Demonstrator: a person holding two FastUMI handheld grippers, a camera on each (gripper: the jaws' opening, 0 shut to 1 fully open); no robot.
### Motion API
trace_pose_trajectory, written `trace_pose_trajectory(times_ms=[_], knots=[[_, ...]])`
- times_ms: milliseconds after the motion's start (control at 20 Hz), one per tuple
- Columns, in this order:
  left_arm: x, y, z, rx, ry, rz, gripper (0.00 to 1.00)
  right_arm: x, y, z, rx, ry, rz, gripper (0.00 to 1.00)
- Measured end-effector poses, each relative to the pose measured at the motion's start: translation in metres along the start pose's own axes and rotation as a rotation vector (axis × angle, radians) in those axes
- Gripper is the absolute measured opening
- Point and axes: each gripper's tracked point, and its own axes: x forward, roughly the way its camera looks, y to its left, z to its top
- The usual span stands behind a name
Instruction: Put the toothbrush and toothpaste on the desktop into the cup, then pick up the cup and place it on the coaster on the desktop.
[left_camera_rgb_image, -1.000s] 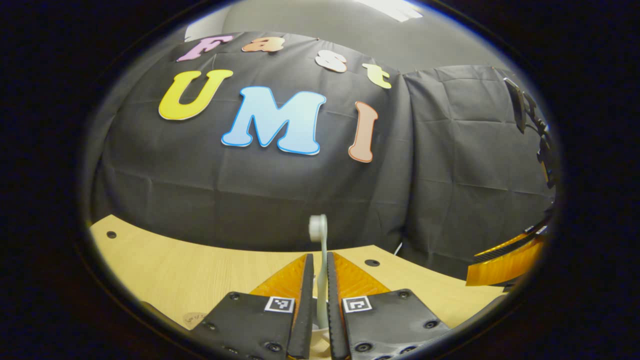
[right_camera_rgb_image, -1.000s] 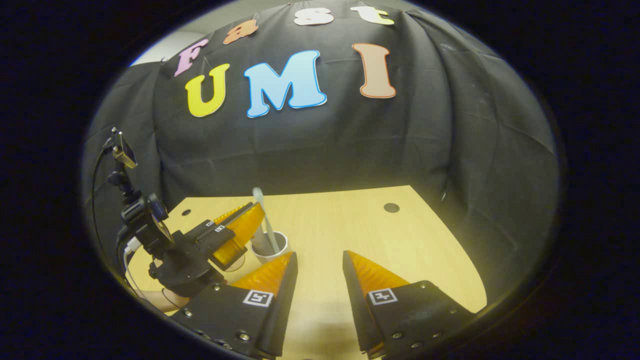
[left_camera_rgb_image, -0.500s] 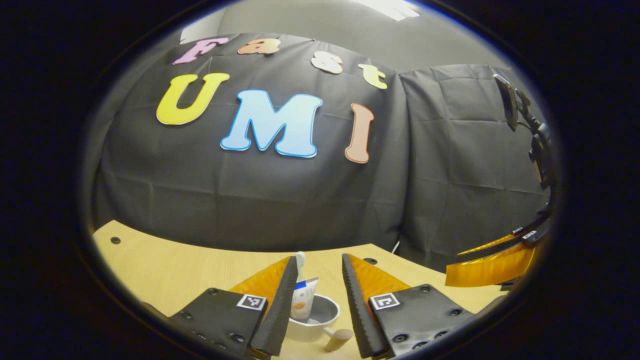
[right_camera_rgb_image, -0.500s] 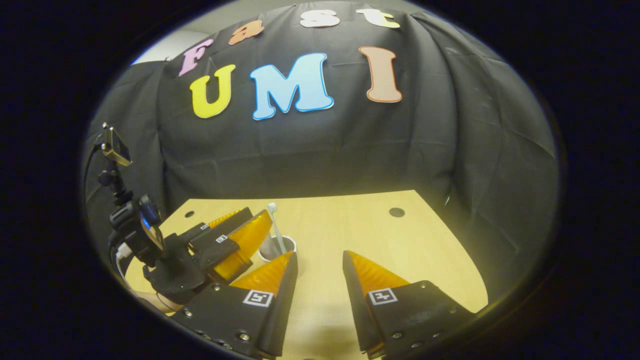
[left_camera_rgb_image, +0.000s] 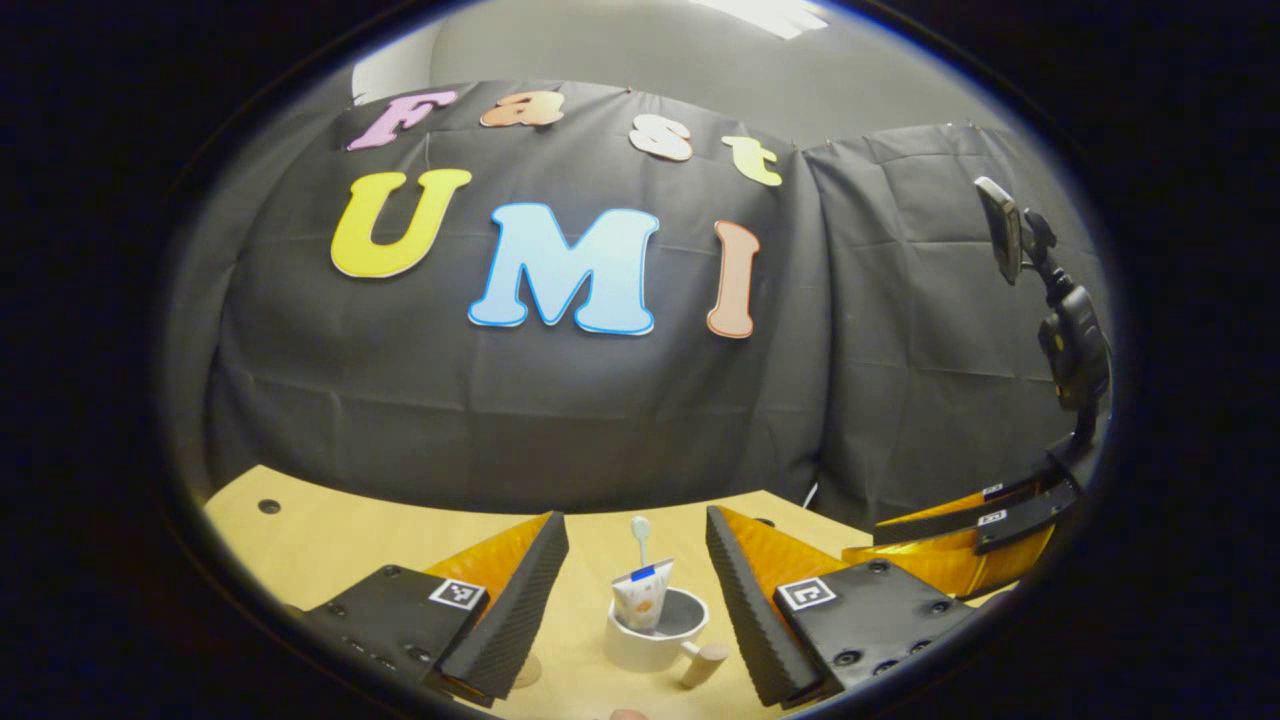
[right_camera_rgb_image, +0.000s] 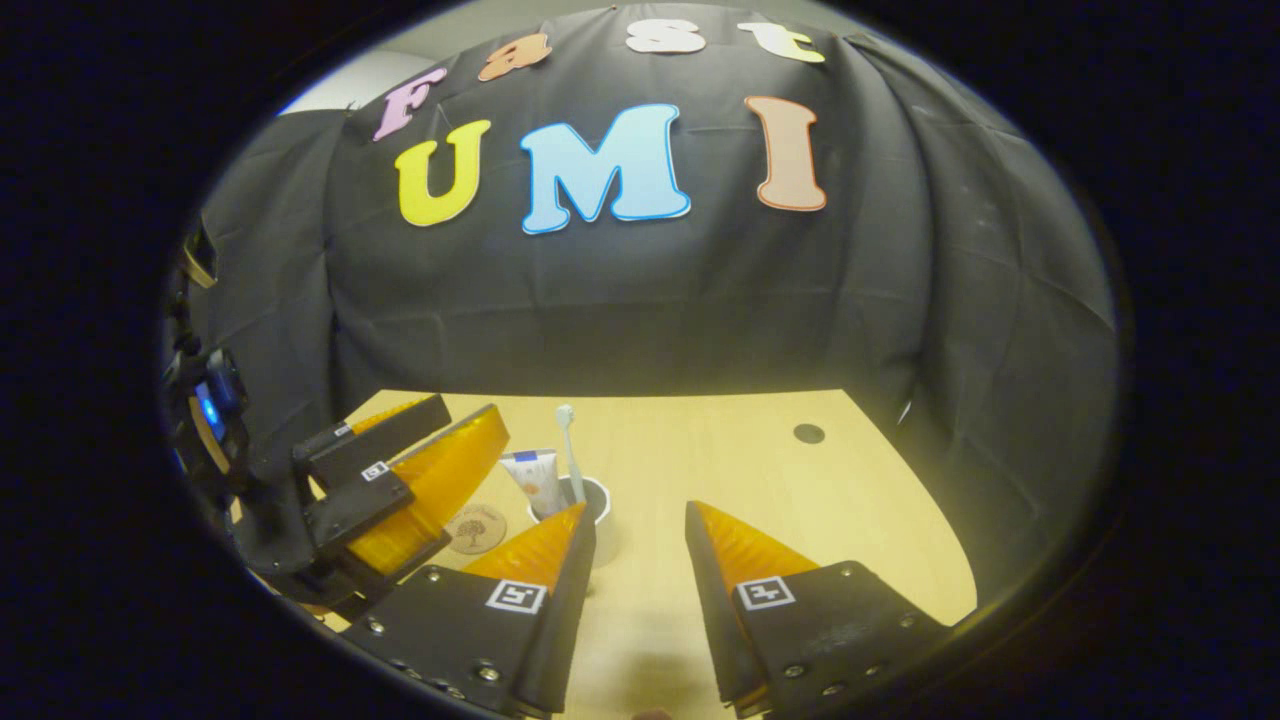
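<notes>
So the left gripper (left_camera_rgb_image: 630, 590) is wide apart now with nothing between its fingers. A second ago it was clamped on the toothbrush handle; half a second ago it had let go right over the cup, and since then it's pulled back and up, so the whole cup sits in the gap at about 6 o'clock in the left gripper view.

The cup (left_camera_rgb_image: 655, 640) is a white mug standing on the desktop (left_camera_rgb_image: 330, 540), its stubby wooden handle poking toward 4 o'clock. The toothbrush (left_camera_rgb_image: 641, 535) stands upright in it, head up, and the toothpaste (left_camera_rgb_image: 642, 600) tube leans inside next to it. So the first half of the job looks done: both items are in the cup.

The right gripper (right_camera_rgb_image: 636, 560) is also spread open and empty, hovering over the desk. From the right gripper view, the cup is at roughly 7 o'clock, just past its left fingertip, with the left gripper off at 8 o'clock.

The coaster (right_camera_rgb_image: 476, 528) is a small round wooden disc lying flat, just beside the cup and partly tucked under the left gripper's finger in that view. What's left is grabbing the cup and setting it on that disc. It's a short hop, but the cup has tall stuff sticking out, so tipping is probably the thing to watch.
</notes>
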Motion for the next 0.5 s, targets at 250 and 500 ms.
trace_pose_trajectory(times_ms=[250,500], knots=[[-0.021,-0.003,0.002,0.003,0.034,-0.001,0.92,0.013,0.0,-0.009,0.003,0.032,-0.023,0.54],[-0.039,0.001,0.003,-0.013,0.062,0.001,0.92,0.027,-0.001,-0.027,-0.002,0.106,-0.048,0.54]])
